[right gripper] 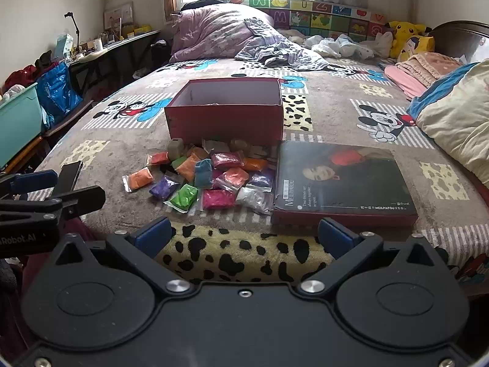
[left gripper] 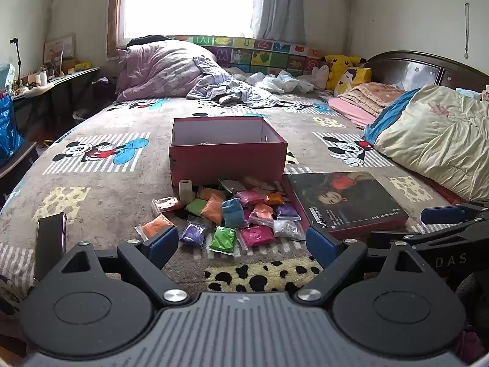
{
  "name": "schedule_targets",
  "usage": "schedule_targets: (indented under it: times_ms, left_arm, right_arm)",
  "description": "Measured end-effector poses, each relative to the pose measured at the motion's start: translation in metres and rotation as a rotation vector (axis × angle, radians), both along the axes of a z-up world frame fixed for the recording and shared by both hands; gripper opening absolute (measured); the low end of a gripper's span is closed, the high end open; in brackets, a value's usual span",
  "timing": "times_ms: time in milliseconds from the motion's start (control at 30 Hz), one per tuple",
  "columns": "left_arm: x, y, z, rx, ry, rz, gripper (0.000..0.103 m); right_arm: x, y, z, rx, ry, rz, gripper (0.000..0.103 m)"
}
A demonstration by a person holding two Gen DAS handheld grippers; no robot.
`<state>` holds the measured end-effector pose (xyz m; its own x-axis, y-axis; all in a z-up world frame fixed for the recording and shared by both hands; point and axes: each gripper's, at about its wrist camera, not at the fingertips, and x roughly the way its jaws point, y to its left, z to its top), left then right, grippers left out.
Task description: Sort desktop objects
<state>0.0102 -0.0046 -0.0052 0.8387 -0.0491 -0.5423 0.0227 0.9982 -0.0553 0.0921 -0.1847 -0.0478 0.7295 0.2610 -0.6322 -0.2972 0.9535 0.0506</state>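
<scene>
We see a bed covered with a cartoon-print blanket. On it stands an open red box, its lid lying flat just to its right. In front of the box, touching the lid's left edge, lies a heap of small colored bags. A dark phone rests well to the left of them. Our 2 grippers hover near the bed's front edge: the left gripper has its jaws wide and empty, and the right gripper is likewise spread wide, holding nothing.
</scene>
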Motion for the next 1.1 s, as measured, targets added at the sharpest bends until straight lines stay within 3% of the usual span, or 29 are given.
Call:
schedule_targets:
  times_ms: [1100]
  left_arm:
    - [0.0053,0.0053,-0.0015,-0.006,0.005,-0.014,0.091]
  right_arm:
    - [-0.0002,0.0005,0.0006,-0.019,0.005,-0.004,0.103]
